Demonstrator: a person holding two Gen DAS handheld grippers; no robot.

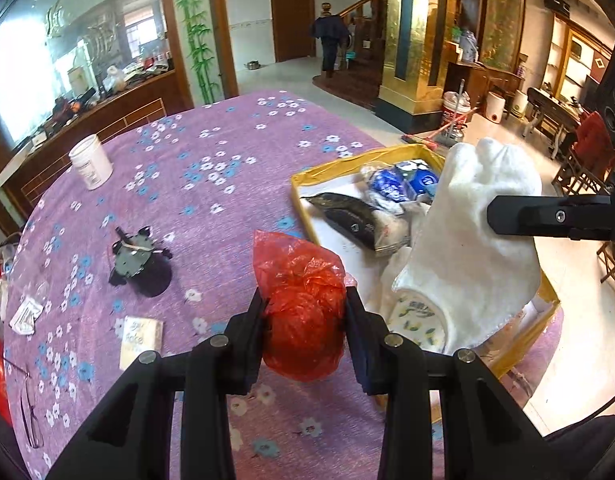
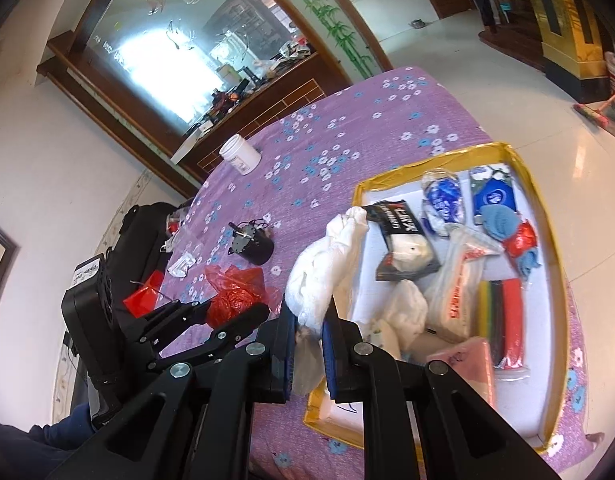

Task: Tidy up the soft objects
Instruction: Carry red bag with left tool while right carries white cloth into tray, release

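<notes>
Daylight fills the room, and the big wall mirror point(image 1: 67, 52) throws back a blown-out white glare in both wrist views, washing out its reflection. The glossy floor point(image 2: 507, 92) carries soft sheen, shadows stay faint. Fisheye bending curves the purple tablecloth point(image 1: 227, 168) and walls, dark vignette eats the corners, and distant furniture looks soft.

**Crowded tray, open cloth to the left**

The tray point(image 2: 541, 216) is packed along its far and right sides; bare floor shows only at its near corner. Left of it, the tablecloth point(image 1: 227, 168) lies open between the tub point(image 1: 90, 163) and motor point(image 1: 141, 262).
</notes>
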